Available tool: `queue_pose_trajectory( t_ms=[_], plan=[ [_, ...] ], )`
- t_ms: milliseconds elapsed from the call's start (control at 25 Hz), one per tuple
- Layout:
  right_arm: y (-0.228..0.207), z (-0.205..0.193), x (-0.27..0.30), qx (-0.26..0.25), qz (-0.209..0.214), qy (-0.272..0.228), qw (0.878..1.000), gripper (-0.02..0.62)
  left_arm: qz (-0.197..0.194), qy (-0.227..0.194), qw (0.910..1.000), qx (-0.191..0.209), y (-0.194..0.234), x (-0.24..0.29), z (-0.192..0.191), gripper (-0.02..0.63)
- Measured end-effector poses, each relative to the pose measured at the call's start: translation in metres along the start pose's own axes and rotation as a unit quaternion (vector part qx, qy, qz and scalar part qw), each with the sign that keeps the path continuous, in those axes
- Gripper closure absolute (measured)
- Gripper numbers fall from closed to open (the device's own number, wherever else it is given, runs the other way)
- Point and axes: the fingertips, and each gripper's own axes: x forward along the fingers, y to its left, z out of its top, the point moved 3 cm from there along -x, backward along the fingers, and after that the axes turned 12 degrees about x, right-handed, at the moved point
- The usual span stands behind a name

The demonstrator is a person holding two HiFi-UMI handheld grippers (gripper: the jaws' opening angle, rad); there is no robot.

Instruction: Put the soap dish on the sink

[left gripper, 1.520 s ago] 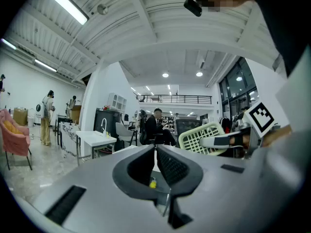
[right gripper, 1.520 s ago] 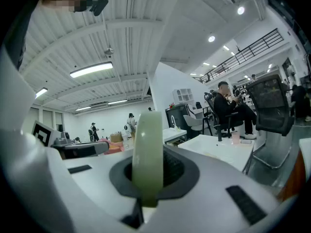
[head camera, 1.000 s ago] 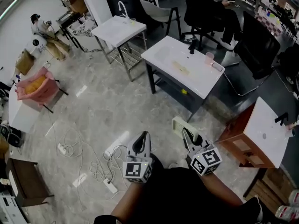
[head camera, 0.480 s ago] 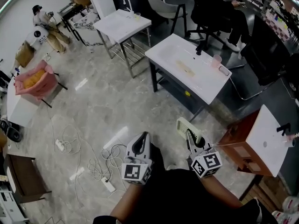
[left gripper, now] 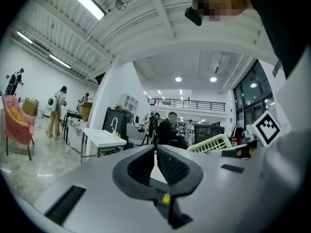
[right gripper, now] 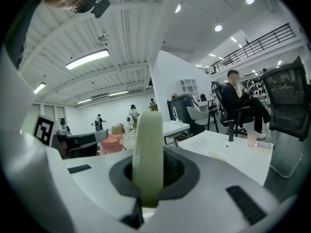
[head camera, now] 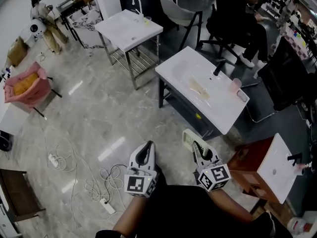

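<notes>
A pale green slatted soap dish [head camera: 190, 138] stands on edge between the jaws of my right gripper [head camera: 197, 148], which is shut on it. In the right gripper view the soap dish [right gripper: 148, 154] rises straight up between the pads. The white sink [head camera: 218, 108] with its black faucet [head camera: 218, 67] lies ahead over the floor, and the same sink [right gripper: 228, 157] shows to the right past the jaws. My left gripper [head camera: 148, 148] is held beside the right one, shut and empty. In the left gripper view the left gripper [left gripper: 155, 152] has its pads meeting, and the soap dish [left gripper: 210, 143] shows at right.
A pink cup [head camera: 235, 86] stands on the sink by the faucet. A second white sink table [head camera: 130, 28] is farther back left. A brown cabinet with a white top [head camera: 270, 168] is at right. A seated person [head camera: 242, 11] is behind the sink. Cables [head camera: 84, 180] trail on the floor at left.
Both grippers have been carried forward across the floor, and the sink now lies nearer to them. The soap dish stays gripped in the right gripper.
</notes>
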Motion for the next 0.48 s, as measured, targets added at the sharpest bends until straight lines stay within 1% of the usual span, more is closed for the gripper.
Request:
queue_pose_trajectory(
  t_ms=[120, 240, 360, 480],
  plan=[
    [0.000, 0.022, 0.046, -0.007, -0.003, 0.000, 1.000, 0.589, 0.001, 0.000, 1.0000, -0.003, 0.034, 0.029, 0.007, 0.586],
    [0.002, 0.042, 0.093, -0.012, -0.008, -0.003, 1.000, 0.589, -0.001, 0.002, 1.0000, 0.003, 0.069, 0.054, 0.015, 0.586],
    [0.004, 0.050, 0.141, 0.016, -0.012, 0.012, 1.000, 0.589, 0.000, 0.015, 0.9999, 0.008, 0.111, 0.082, 0.015, 0.586],
    [0.007, 0.054, 0.185, 0.032, -0.016, 0.029, 0.999, 0.589, 0.001, 0.027, 0.9996, -0.001, 0.152, 0.109, 0.013, 0.586]
  ],
)
